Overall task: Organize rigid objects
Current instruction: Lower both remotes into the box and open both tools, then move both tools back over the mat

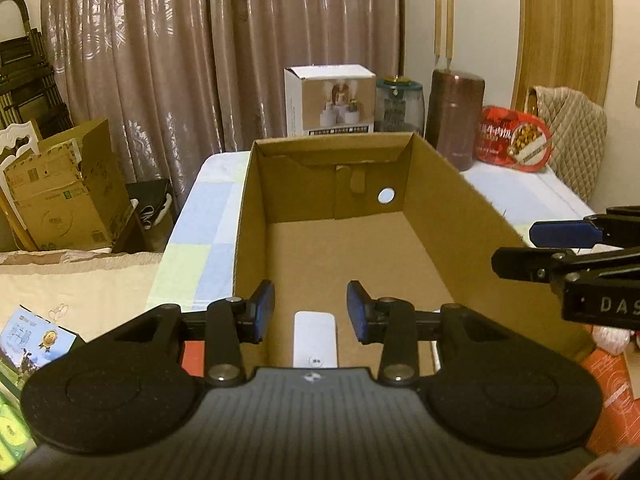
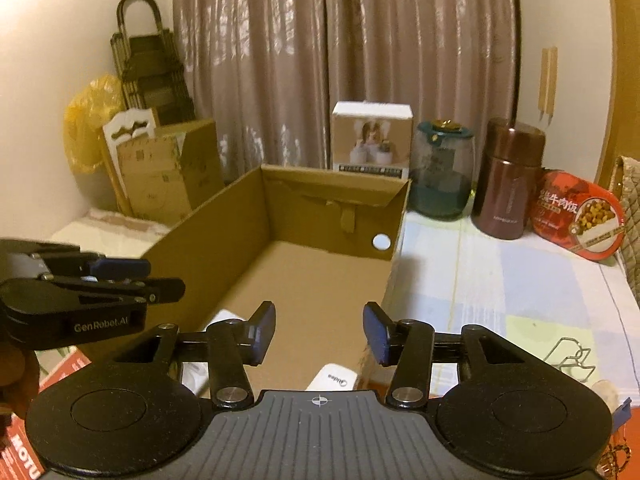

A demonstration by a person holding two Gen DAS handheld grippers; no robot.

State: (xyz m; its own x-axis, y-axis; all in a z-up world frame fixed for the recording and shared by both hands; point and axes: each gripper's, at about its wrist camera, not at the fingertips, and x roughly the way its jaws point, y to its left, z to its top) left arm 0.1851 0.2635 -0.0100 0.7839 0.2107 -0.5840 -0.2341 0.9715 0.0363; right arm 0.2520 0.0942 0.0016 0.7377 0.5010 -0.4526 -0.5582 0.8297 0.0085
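Now both grippers hover apart-fingered and empty above the cardboard box (image 1: 440, 184): left gripper (image 1: 310, 312) over its six o'clock end, where a white remote (image 1: 315, 340) lies inside, right gripper (image 2: 319, 332) toward three o'clock.

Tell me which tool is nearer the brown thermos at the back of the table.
Right. The right tool sits on the thermos's side of the cardboard box; the left tool is farther across.

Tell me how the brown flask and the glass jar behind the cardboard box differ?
The brown flask is opaque, tall and straight-sided; the glass jar is see-through, shorter and rounded. The flask's lid is brown like its body; the jar's is teal with a gold knob. Both stand upright beyond the cardboard box.
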